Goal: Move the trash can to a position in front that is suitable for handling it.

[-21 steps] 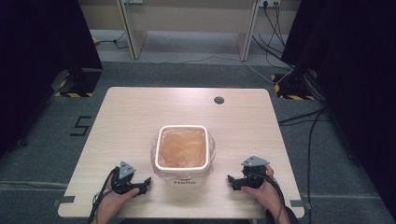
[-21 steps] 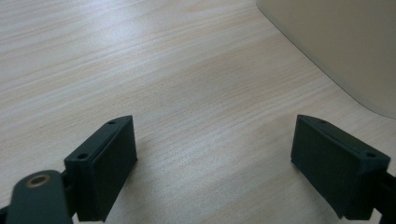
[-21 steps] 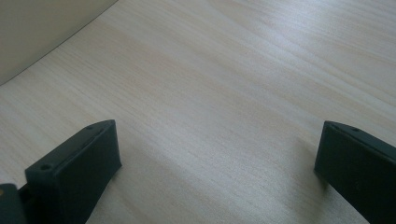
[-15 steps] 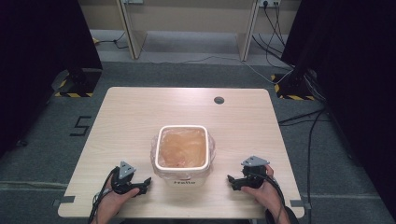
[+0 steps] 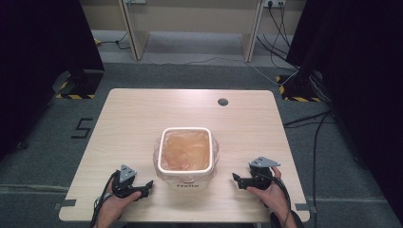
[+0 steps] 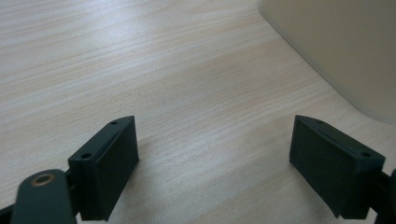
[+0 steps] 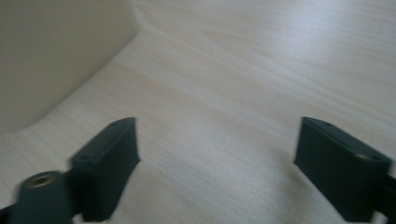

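**Both grippers parked low, flanking the lined bin**

Nearest the person, at the table's front edge, the left gripper [image 5: 146,186] sits at about seven o'clock from the table's middle and the right gripper [image 5: 236,179] at about five o'clock. Each is held low over the wood with its tips turned inward toward the bin. In the left gripper view the jaws stand wide apart with bare table [image 6: 187,93] between them. The right gripper view shows the same: jaws spread, nothing held. This reads as a ready stance, with the hands resting on either side so that each can reach one flank of the bin without crossing the other.

Between them, just ahead at twelve o'clock from the person's hands, stands the white bin [image 5: 185,159], upright, near the front centre of the table. Its cream wall fills the upper right corner of the left gripper view [image 6: 345,46] and the upper left of the right gripper view [image 7: 56,51], close to each gripper but apart from it. A thin clear bag liner [image 5: 214,153] is draped over the rim and bunches down the outer walls, which suggests the work concerns that liner; its loose folds at three and nine o'clock on the bin are the parts the spread jaws could most easily take.

Farther off, at about one o'clock on the tabletop, a small dark cable hole [image 5: 222,101] sits near the back edge. Beyond lies grey floor with cables.
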`<state>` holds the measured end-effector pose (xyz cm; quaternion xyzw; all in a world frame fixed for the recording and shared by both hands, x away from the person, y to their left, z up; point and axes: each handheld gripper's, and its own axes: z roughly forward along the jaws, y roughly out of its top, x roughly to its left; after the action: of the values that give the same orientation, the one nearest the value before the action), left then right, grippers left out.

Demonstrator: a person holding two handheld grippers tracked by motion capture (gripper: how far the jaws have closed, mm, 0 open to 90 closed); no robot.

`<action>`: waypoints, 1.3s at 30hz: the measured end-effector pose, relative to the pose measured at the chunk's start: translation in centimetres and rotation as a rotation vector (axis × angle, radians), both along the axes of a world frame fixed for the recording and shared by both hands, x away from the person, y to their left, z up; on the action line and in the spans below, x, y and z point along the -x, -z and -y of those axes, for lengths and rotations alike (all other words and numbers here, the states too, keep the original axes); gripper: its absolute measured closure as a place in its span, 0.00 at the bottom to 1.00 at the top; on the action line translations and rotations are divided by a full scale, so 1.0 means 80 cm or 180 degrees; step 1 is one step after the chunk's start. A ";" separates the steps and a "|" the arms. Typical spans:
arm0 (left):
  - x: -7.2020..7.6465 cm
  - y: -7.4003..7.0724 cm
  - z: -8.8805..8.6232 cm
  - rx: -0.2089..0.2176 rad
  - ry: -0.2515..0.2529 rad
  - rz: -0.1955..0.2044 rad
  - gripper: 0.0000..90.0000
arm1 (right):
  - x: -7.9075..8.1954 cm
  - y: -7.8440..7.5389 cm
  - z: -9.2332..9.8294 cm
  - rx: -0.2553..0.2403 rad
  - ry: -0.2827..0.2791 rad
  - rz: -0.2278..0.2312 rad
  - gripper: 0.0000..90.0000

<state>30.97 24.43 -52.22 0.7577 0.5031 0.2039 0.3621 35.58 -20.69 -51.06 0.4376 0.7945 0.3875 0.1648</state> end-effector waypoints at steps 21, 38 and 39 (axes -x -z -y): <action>-0.033 -0.046 0.043 0.0273 0.0114 0.0149 0.18 | -0.013 -0.033 -0.041 -0.0359 -0.0127 0.0039 0.19; -0.041 -0.053 0.078 0.0071 0.0203 0.0204 0.20 | -0.024 -0.036 -0.047 -0.0585 -0.0144 -0.0056 0.20; -0.041 -0.053 0.078 0.0071 0.0203 0.0204 0.21 | -0.025 -0.036 -0.046 -0.0580 -0.0142 -0.0054 0.21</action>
<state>34.23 18.16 -47.95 0.7623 0.4691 0.2109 0.3928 37.57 -17.00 -48.17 0.4363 0.7668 0.4580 0.1089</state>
